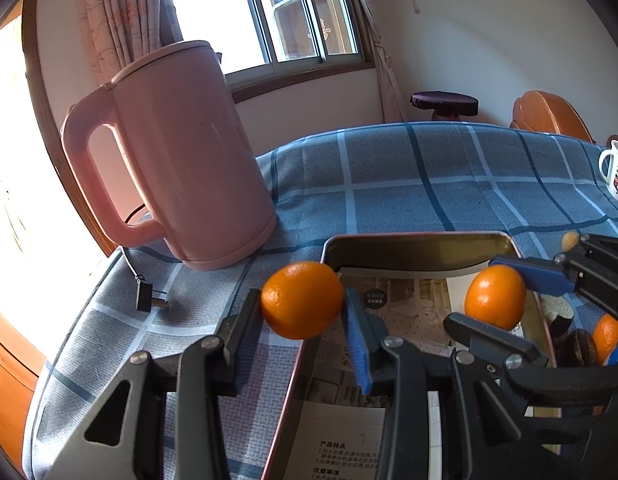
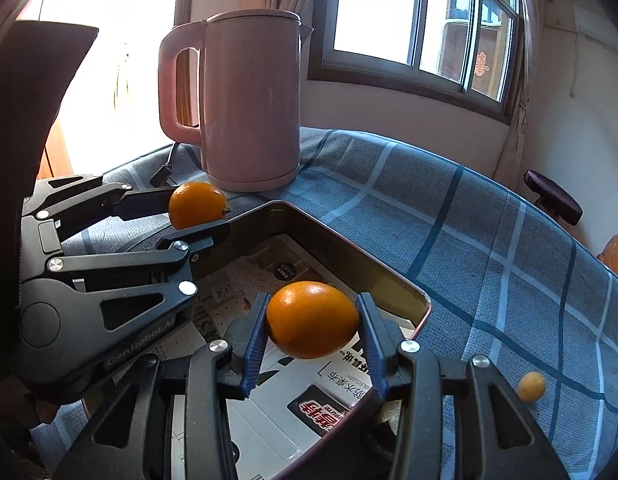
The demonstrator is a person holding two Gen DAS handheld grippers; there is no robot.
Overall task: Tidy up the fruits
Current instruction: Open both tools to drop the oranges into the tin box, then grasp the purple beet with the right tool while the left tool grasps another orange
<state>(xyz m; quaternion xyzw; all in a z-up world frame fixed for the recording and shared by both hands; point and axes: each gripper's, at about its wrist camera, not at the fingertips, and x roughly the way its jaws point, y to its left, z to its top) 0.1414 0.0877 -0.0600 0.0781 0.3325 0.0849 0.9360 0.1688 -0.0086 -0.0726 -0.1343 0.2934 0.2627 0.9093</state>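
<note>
My left gripper (image 1: 303,306) is shut on an orange (image 1: 302,300) and holds it over the left rim of a metal tray (image 1: 413,246); it also shows in the right wrist view (image 2: 197,216) with its orange (image 2: 196,205). My right gripper (image 2: 312,322) is shut on a second orange (image 2: 312,319) above the tray (image 2: 349,256), which is lined with printed paper; it also shows in the left wrist view (image 1: 495,292) with its orange (image 1: 494,296). A small yellow fruit (image 2: 531,387) lies on the cloth right of the tray. Another orange (image 1: 607,338) and dark fruit lie at the tray's right.
A pink electric kettle (image 1: 181,156) stands on the blue checked tablecloth (image 1: 409,184) behind the tray's left corner, its plug (image 1: 145,300) lying near the left table edge. A white mug (image 1: 617,176) stands at the far right. A stool (image 1: 444,104) and wooden chair (image 1: 549,114) stand beyond the table.
</note>
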